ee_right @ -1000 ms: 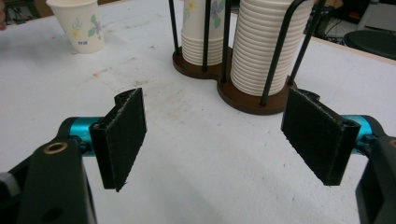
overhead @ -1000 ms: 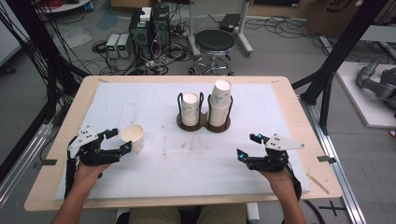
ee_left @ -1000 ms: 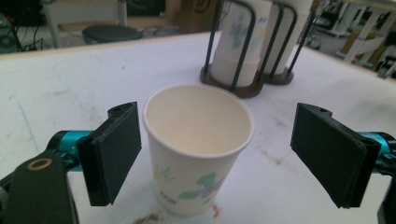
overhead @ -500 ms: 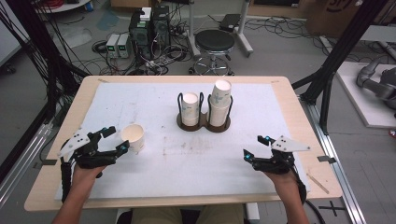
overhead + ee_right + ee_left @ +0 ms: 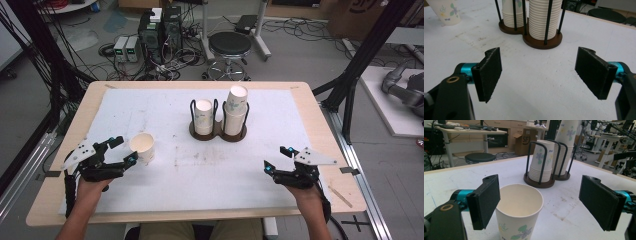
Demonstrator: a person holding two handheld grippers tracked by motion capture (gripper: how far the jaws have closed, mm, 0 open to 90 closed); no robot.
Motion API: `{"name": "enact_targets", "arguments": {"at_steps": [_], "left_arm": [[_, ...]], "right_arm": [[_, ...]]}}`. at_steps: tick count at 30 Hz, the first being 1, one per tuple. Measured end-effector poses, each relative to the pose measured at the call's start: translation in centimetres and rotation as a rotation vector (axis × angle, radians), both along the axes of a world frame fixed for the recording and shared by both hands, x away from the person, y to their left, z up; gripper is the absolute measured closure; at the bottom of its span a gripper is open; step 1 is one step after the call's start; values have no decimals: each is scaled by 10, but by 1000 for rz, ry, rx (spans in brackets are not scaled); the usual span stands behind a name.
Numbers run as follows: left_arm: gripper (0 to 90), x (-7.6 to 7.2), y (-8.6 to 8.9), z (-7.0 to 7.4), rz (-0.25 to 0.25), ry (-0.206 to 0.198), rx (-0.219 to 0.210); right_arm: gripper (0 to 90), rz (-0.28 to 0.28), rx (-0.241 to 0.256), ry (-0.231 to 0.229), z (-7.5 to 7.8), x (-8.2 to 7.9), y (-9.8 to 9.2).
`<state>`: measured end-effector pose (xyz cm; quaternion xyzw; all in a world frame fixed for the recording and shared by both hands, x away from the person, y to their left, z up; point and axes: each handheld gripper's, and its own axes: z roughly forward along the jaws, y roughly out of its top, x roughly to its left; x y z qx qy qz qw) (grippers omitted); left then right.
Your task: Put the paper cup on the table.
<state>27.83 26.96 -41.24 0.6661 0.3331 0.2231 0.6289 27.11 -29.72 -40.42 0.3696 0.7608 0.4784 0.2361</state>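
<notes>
Covering table [image 5: 305,107] – scuffed white mat [image 5: 165,107]; stool [image 5: 230,45] behind.

Single paper cup [image 5: 142,147]: upright on the table [image 5: 260,175], just ahead of the left gripper [image 5: 121,151], standing between its spread jaws nearer the left-hand one (whether it touches that jaw cannot be told). Cup holder [image 5: 218,131]: farther forward and to that gripper's right, mid-table, carrying two cup stacks [image 5: 236,109] side by side. Right gripper [image 5: 275,159]: well apart to the right, jaws spread over bare table; the holder lies ahead of it and to its left.
</notes>
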Motion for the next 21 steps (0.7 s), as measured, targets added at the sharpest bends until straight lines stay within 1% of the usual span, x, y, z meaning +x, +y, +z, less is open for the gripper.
{"name": "enact_targets", "arguments": {"at_steps": [7, 13, 20, 21], "left_arm": [[173, -1, 0, 0, 4, -2, 5], [173, 0, 1, -1, 9, 0, 4], [173, 1, 3, -1, 26, -6, -11], [173, 2, 4, -1, 31, -7, -9]], "right_arm": [[222, 10, -1, -4, 1, 0, 2], [223, 10, -1, 2, 1, 0, 2], [223, 13, -1, -6, -1, 2, 1], [223, 14, 1, -2, -1, 2, 0]]}}
